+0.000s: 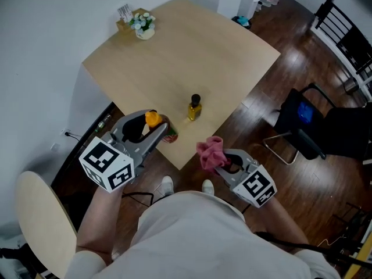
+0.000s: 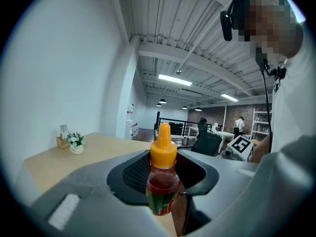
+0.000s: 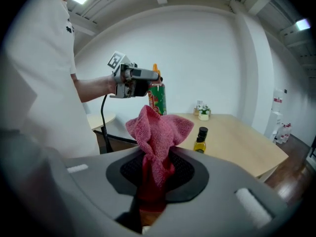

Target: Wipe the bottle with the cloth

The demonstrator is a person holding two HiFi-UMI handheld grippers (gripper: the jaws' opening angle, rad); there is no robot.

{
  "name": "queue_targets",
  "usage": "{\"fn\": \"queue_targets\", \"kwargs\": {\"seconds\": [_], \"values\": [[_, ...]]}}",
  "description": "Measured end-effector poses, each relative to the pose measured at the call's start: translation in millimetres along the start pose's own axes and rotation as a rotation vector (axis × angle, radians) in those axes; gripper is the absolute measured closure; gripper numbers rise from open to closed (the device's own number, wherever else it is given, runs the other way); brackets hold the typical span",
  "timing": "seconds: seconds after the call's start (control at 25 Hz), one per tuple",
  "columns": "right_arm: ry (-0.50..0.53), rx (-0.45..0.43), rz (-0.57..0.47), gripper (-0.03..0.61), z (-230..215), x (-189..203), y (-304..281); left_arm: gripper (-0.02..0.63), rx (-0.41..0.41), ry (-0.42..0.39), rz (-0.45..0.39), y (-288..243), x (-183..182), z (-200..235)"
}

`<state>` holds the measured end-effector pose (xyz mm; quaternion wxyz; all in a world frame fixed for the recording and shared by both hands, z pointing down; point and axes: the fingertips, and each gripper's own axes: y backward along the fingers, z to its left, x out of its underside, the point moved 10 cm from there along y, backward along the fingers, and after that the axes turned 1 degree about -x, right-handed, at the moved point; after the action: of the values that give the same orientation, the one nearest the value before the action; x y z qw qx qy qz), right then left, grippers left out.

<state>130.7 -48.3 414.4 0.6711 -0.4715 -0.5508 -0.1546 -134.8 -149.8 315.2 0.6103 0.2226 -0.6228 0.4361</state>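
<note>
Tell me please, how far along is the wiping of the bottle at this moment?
Done: both things are picked up. The left gripper is shut on the orange-capped bottle, the right gripper on the pink cloth. In hand: both are held off the table, apart from each other. Left: the cloth does not touch the bottle yet, so the wiping seems not begun.

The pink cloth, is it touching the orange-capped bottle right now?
Apart. The head view shows a clear gap between the cloth and the bottle, with bare table showing between them.
</note>
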Motion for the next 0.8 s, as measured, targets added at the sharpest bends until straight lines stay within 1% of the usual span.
{"fn": "queue_targets", "kwargs": {"seconds": [0.12,0.4,0.6,0.8], "values": [[-0.039,0.06,-0.002,0.489,-4,5,20,0.451,-0.036,-0.008,0.032,-17,26,11],[-0.13,0.173,0.013,0.489,-10,19,47,0.451,-0.094,-0.006,0.072,-62,101,43],[-0.154,0.213,0.032,0.489,-8,21,61,0.451,-0.158,-0.005,0.101,-92,146,60],[-0.184,0.249,0.057,0.489,-6,16,66,0.451,-0.184,0.01,0.127,-115,176,82]]}}
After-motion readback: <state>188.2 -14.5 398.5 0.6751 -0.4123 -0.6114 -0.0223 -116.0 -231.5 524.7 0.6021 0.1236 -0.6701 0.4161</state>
